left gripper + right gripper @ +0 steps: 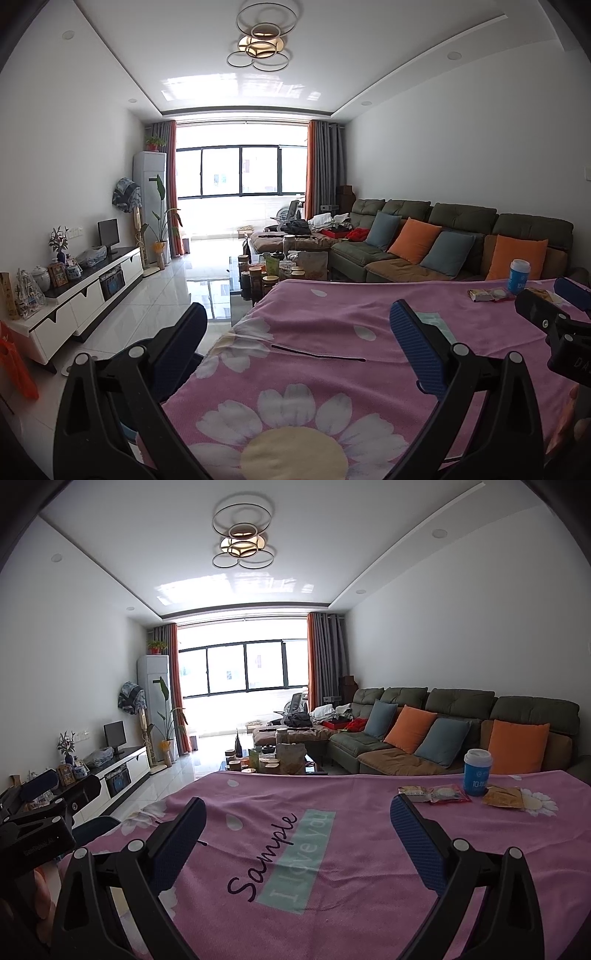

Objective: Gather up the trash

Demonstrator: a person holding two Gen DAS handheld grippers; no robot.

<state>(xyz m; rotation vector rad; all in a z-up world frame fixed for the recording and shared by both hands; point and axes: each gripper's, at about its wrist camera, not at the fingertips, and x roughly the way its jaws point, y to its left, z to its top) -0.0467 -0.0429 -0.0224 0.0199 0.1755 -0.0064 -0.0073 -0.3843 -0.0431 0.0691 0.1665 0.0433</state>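
Table: covered by a pink flowered cloth (258, 812); both tools are held above its near edge.
Left gripper (299, 325): released, fingers spread wide, nothing between them; it sits over the cloth's left corner, well apart from the trash.
Right gripper (295, 819): also released and empty, pointed across the table toward the far right.
Trash: three flat snack wrappers at the far right of the table: a tan one (413, 792), a red-edged one (448, 794), and an orange one (504, 797).
Cup (476, 771): a blue cup with a white lid stands upright between the red-edged and orange wrappers, just behind them.
Step in hand: reaching for the first wrapper, judged not yet begun.
Method: use the right gripper, as it is nearer; take the tan wrapper first, approach low and pinch a raised edge.
Caution: avoid snagging the cloth and tipping the cup.
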